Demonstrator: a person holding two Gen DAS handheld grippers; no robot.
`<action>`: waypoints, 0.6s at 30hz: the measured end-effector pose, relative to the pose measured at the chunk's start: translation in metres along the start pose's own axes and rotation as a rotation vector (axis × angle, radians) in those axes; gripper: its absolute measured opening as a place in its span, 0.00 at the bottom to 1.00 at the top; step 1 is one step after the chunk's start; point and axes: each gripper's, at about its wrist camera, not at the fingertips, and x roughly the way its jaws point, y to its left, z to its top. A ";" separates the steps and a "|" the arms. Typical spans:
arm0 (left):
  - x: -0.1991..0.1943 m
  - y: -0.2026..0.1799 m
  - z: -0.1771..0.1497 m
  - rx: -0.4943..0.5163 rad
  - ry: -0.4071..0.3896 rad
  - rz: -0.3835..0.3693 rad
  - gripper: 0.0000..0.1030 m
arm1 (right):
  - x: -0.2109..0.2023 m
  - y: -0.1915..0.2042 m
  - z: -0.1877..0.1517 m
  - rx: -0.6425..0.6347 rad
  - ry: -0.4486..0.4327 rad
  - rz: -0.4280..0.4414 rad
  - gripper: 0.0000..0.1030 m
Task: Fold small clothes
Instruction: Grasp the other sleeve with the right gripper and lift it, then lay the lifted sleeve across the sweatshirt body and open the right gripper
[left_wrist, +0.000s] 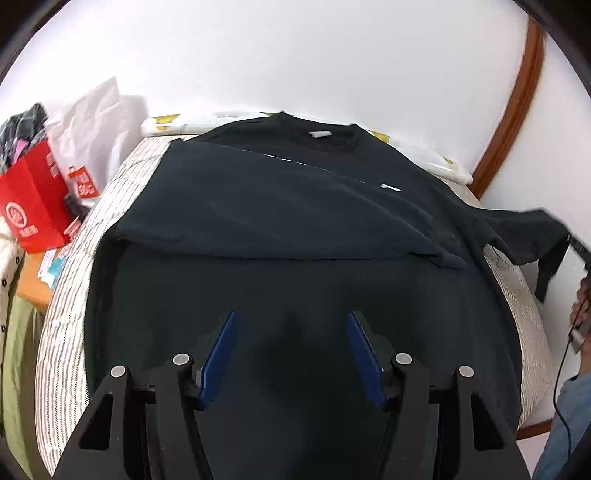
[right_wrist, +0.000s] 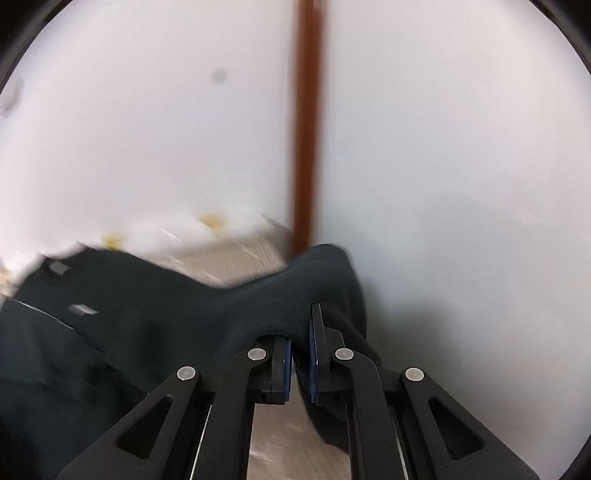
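Note:
A black T-shirt (left_wrist: 295, 206) lies spread on the striped bed cover (left_wrist: 110, 206), collar and white label toward the wall, with its left side folded in over the body. My left gripper (left_wrist: 291, 315) hovers open over the shirt's lower part, nothing between its blue pads (left_wrist: 221, 354). The shirt's right sleeve (left_wrist: 532, 229) is lifted off the bed at the right edge. In the right wrist view my right gripper (right_wrist: 301, 325) is shut on that sleeve (right_wrist: 325, 273), and the cloth drapes over both fingers and hides the left fingertip.
A red paper bag (left_wrist: 33, 206) and white plastic bags (left_wrist: 96, 122) stand left of the bed. A pillow with yellow print (left_wrist: 184, 122) lies along the white wall. A brown wooden trim (left_wrist: 517, 110) runs up the wall at right. A person's hand (left_wrist: 580, 302) and cable show at far right.

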 end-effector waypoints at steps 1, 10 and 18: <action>-0.001 0.004 -0.001 -0.011 -0.003 -0.001 0.57 | -0.006 0.023 0.010 -0.019 -0.011 0.055 0.07; -0.008 0.055 -0.004 -0.047 -0.036 0.094 0.57 | -0.027 0.212 0.032 -0.181 0.004 0.336 0.07; -0.002 0.096 -0.009 -0.122 -0.030 0.073 0.58 | -0.011 0.326 -0.008 -0.297 0.099 0.423 0.08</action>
